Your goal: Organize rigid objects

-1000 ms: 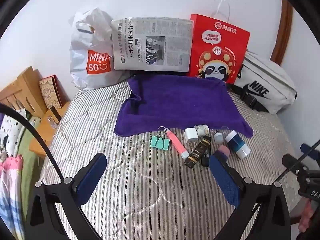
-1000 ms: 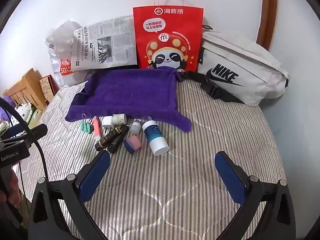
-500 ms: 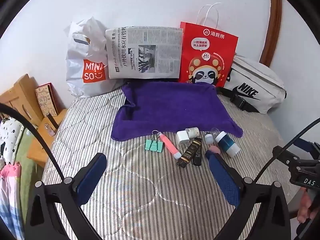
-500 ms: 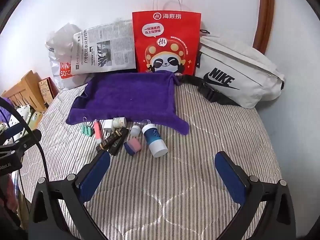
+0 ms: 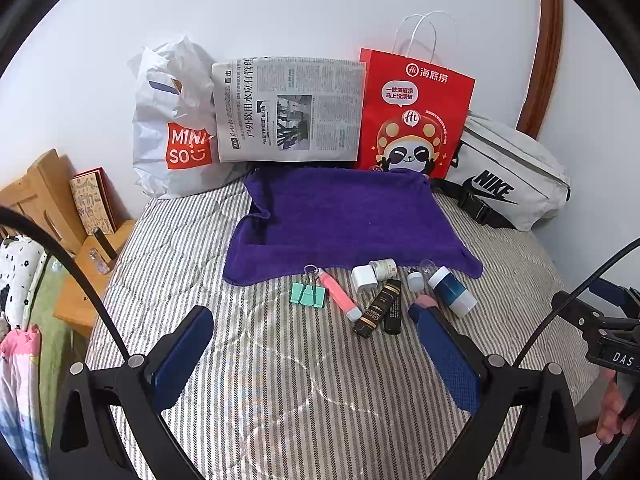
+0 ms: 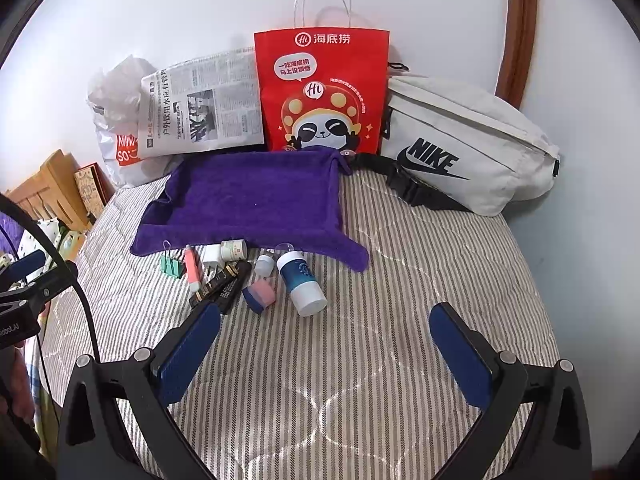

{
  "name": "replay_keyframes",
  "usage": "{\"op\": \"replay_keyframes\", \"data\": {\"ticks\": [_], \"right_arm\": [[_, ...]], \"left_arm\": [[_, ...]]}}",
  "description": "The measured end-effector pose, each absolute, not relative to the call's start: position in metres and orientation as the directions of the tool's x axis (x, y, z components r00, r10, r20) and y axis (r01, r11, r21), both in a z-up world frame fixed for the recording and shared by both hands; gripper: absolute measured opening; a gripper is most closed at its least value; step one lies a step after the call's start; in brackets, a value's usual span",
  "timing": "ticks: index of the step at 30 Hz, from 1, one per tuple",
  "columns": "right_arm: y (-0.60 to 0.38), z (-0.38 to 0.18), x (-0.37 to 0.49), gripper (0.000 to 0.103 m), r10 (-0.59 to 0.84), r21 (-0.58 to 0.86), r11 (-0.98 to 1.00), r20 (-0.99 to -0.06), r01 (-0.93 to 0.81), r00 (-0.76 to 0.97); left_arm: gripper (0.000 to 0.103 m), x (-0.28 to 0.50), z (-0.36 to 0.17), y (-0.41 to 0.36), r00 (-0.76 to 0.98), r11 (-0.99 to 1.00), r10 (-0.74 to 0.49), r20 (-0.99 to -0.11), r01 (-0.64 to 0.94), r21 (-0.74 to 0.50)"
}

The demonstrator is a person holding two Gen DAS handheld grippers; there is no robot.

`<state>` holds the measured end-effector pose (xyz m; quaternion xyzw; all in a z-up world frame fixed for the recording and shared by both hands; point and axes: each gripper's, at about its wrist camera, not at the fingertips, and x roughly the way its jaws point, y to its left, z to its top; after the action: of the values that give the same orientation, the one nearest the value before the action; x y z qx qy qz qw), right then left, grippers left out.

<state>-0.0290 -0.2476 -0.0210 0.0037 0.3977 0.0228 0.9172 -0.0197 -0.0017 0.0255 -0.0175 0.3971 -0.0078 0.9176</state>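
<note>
Small items lie in a row on the striped bed just in front of a purple towel (image 5: 348, 216) (image 6: 256, 204): a green binder clip (image 5: 307, 294) (image 6: 172, 266), a pink tube (image 5: 338, 296) (image 6: 193, 266), a white charger (image 5: 363, 278), two dark tubes (image 5: 382, 306) (image 6: 224, 286), a small white bottle (image 6: 264, 265), a pink-and-blue eraser (image 6: 261, 294) and a blue-and-white bottle (image 5: 454, 292) (image 6: 302, 282). My left gripper (image 5: 314, 330) is open and empty, short of the row. My right gripper (image 6: 326, 326) is open and empty, just short of the blue-and-white bottle.
Against the wall stand a white Miniso bag (image 5: 176, 128), a newspaper (image 5: 288, 110), a red paper bag (image 5: 412, 120) (image 6: 322, 92) and a white Nike waist bag (image 5: 508, 176) (image 6: 464, 156). A wooden bedside stand (image 5: 48, 208) is at the left.
Both grippers have drawn back and up from the bed, so the items look smaller and farther. Both stay open.
</note>
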Motion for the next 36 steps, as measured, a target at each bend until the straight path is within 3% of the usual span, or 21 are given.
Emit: {"op": "replay_keyframes", "data": {"ticks": [36], "right_arm": [[-0.2445,-0.014,-0.037,0.103,0.042,0.017,0.999,-0.715,-0.043,0.698]], "left_arm": [[0.103,-0.019,0.0211,0.0021,0.665,0.999,-0.039,-0.746,0.001,-0.052]]}}
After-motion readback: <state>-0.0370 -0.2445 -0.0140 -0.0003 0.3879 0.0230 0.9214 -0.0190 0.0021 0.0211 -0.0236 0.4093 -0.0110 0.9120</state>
